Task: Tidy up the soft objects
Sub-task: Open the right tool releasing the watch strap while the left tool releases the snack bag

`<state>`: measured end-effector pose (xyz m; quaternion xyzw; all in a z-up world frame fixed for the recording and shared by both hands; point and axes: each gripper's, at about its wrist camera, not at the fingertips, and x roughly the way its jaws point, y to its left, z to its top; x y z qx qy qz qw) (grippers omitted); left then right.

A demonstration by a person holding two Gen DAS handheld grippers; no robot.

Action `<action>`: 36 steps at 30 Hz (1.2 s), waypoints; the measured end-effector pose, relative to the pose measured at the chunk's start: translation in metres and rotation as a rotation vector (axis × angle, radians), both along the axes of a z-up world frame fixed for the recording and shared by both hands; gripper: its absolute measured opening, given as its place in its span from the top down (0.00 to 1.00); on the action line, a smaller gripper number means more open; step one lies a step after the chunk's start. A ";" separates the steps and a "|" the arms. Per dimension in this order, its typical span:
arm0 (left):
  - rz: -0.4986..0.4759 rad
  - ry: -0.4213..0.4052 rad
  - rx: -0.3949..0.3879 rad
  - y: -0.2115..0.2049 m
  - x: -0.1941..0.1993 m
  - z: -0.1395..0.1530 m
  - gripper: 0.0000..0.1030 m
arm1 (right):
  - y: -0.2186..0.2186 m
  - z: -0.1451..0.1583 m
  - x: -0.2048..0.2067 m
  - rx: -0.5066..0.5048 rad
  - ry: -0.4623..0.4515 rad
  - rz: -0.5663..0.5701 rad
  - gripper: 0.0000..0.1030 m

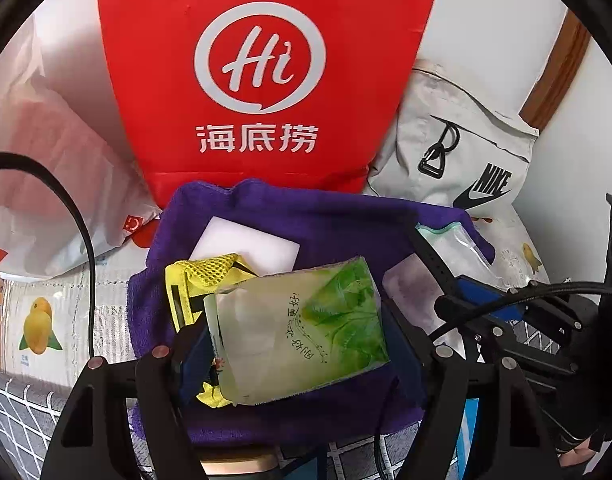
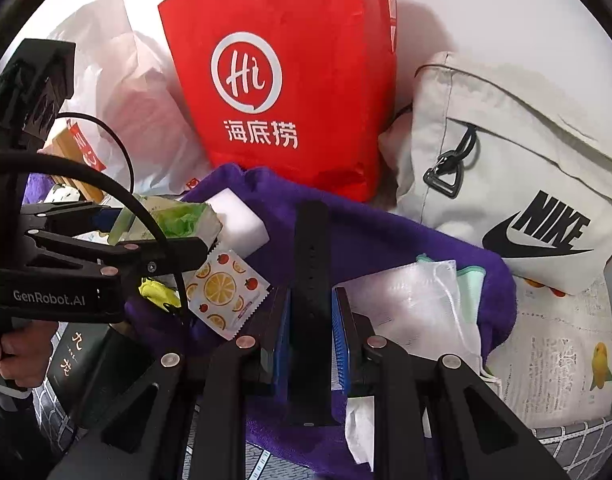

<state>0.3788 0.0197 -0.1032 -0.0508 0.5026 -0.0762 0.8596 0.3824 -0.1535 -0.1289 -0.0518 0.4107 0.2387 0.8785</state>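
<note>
My left gripper is shut on a green and white tissue pack, held just above a purple towel. On the towel lie a white sponge block and a yellow mesh item. In the right wrist view my right gripper is shut on a black strap that runs forward between the blue pads, over the towel. Left of it is the left gripper with the tissue pack. An orange-print sachet and a bagged face mask lie on the towel.
A red paper bag stands behind the towel, a grey Nike bag to its right and a white plastic bag to its left. A mango-print sheet covers the surface. A dark box sits by a hand.
</note>
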 end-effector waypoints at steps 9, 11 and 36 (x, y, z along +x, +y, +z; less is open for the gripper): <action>0.026 0.020 0.003 0.008 0.003 -0.006 0.27 | -0.006 -0.015 0.009 0.073 0.095 -0.001 0.80; 0.024 0.026 0.009 0.008 0.004 -0.009 0.27 | -0.005 -0.019 0.009 0.058 0.092 -0.040 0.80; 0.000 0.055 0.011 0.000 0.005 -0.016 0.27 | -0.003 -0.044 0.020 0.030 0.181 -0.079 0.80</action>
